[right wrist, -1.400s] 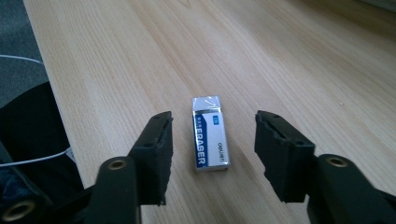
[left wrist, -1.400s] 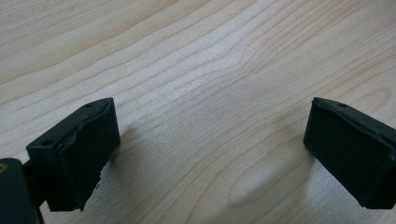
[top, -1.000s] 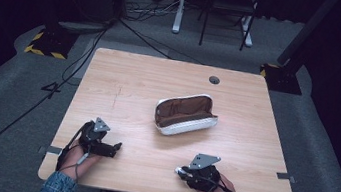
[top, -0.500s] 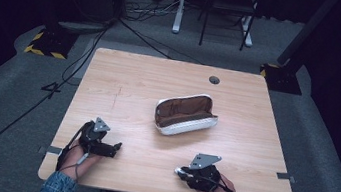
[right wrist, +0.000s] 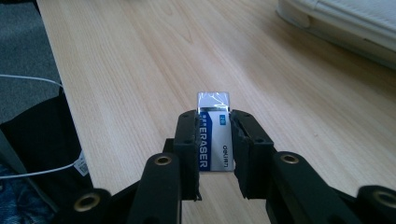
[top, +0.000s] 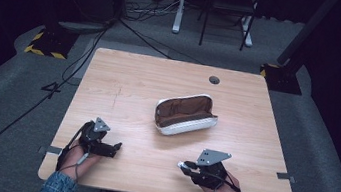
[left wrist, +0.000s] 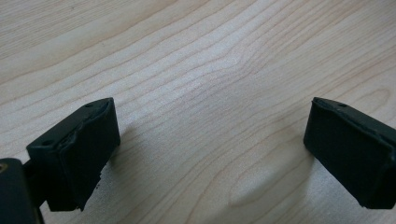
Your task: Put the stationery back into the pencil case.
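The one eraser (right wrist: 214, 135) on show is a small white block in a blue-and-white paper sleeve printed "ERASER", pinched upright between the jaws of the right gripper (right wrist: 213, 140), which sits low over the near edge of the wooden table (top: 129, 85) by the person's right hand (top: 218, 188). One pencil case (top: 185, 114), white outside and brown inside, lies unzipped and gaping near the middle of the table, well apart from both grippers. The left gripper (left wrist: 210, 140) has its jaws spread wide over bare wood at the near left, with nothing between them.
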`<action>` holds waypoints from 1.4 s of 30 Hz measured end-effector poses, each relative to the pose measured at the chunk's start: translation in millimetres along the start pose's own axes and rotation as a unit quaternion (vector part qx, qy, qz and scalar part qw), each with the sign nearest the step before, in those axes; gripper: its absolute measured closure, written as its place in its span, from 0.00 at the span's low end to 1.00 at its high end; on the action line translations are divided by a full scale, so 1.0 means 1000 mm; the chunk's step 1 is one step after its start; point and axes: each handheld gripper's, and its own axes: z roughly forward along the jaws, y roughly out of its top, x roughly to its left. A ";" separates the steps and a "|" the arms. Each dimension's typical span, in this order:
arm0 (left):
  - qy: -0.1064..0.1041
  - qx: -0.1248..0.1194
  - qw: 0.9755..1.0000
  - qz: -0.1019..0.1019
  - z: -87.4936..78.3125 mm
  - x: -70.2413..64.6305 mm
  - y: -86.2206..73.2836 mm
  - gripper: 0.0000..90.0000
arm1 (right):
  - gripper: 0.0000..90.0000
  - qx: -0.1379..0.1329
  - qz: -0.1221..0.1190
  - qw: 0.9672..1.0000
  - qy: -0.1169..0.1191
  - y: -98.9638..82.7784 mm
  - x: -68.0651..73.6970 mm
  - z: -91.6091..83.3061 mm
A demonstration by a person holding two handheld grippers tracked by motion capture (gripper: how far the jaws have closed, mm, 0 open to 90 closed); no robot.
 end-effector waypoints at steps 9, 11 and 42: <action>0.000 0.000 1.000 0.000 0.000 0.000 0.000 0.04 | 0.81 -0.037 0.021 0.999 -0.008 0.007 -0.011 -0.022; 0.000 0.000 1.000 0.000 0.000 0.000 0.000 0.04 | 0.81 -0.045 0.026 0.999 -0.009 0.008 -0.014 -0.027; 0.007 -0.001 1.000 -0.007 -0.001 -0.002 -0.001 0.05 | 0.80 -0.096 0.066 0.993 -0.033 0.052 -0.068 -0.051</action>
